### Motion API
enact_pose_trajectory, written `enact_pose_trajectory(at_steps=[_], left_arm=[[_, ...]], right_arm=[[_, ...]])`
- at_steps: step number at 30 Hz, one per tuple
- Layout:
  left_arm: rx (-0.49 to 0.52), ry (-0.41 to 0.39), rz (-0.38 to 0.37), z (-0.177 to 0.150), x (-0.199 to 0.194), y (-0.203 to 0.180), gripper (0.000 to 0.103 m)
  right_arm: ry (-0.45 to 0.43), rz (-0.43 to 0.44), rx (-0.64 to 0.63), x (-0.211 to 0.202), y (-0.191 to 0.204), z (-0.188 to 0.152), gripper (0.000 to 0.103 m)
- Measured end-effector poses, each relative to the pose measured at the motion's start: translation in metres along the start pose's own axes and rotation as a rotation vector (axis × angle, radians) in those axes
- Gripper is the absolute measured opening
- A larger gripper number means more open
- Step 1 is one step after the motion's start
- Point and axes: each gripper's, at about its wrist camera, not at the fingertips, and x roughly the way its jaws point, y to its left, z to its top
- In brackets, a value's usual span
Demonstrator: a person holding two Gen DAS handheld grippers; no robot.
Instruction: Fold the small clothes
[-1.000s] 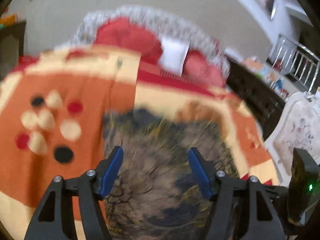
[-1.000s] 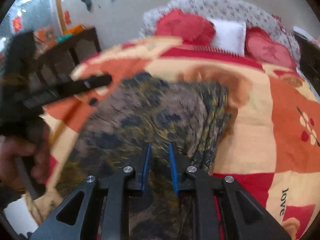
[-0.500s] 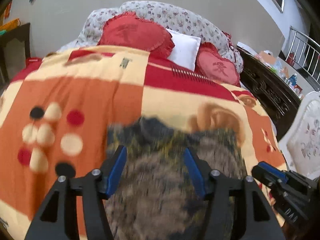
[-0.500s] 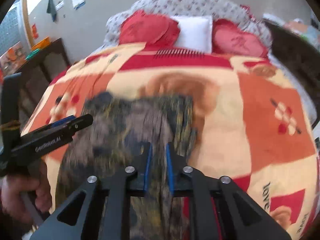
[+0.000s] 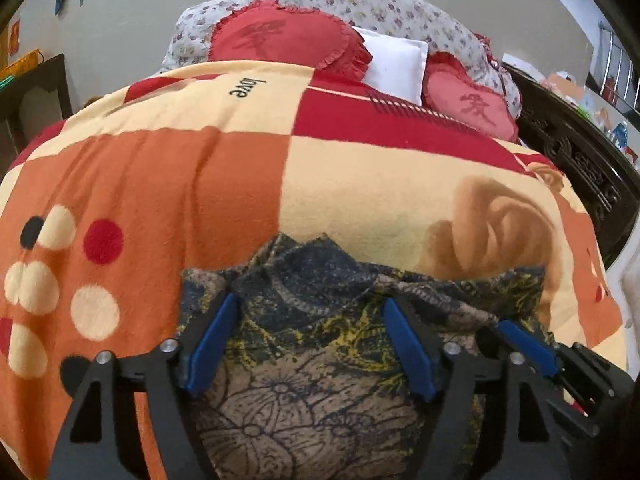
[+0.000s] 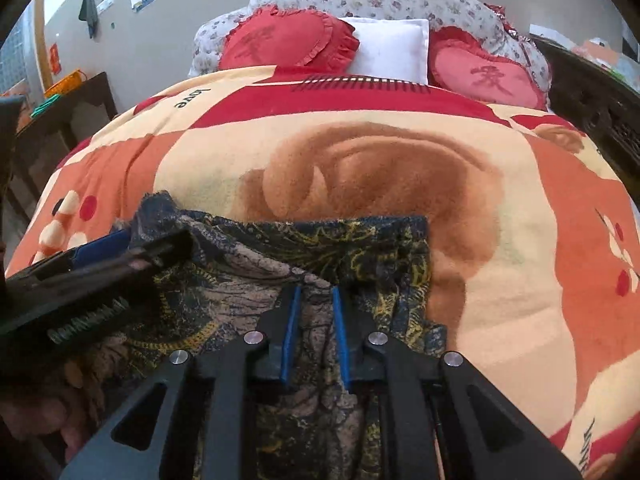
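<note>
On the bed, over its orange, cream and red blanket, lies the dark patterned garment, with its far edge laid toward the pillows and its near part under both tools.

Left hand-held gripper: jaws spread wide. They have just been opening, and the cloth lies below and between them without being pinched (the blue pads stand clear on either side of a raised fold). Judged from this, the left side has been released.

Right hand-held gripper: jaws nearly pressed together, and cloth sits in the narrow gap between the pads. It appears to be pinching a ridge of the garment near the middle of the near layer, though the exact contact at the pads is hard to confirm.

Recommended procedure for the step in hand, which is probably laying down and releasing the fold:

1. Lower the right tool until the held edge rests flat on the layer beneath before letting go.
2. Check that the folded edge runs parallel to the far edge. The left far corner is bunched and lifted (visible in the right view) and will need smoothing.
3. Withdraw the left tool straight back, so that its open fingers do not drag the released cloth.
4. Avoid catching the blanket together with the garment, as both are soft and lie in contact.
</note>
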Motion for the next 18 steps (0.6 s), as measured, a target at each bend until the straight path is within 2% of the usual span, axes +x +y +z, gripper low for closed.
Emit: enact_pose_trajectory(at_steps=[3,8,18], left_arm=[[-0.013,-0.005,-0.016,0.0,0.0,0.002,0.08],[-0.016,-0.007,-0.018,0.001,0.001,0.004,0.081],[-0.018,-0.009,-0.02,0.002,0.001,0.004,0.081]], right_arm=[[-0.006,0.009,0.007,0.001,0.002,-0.001,0.021],[-0.009,0.071,0.056,0.001,-0.01,-0.002,0.022],[-0.01,0.06,0.046,0.001,-0.006,-0.001,0.022]])
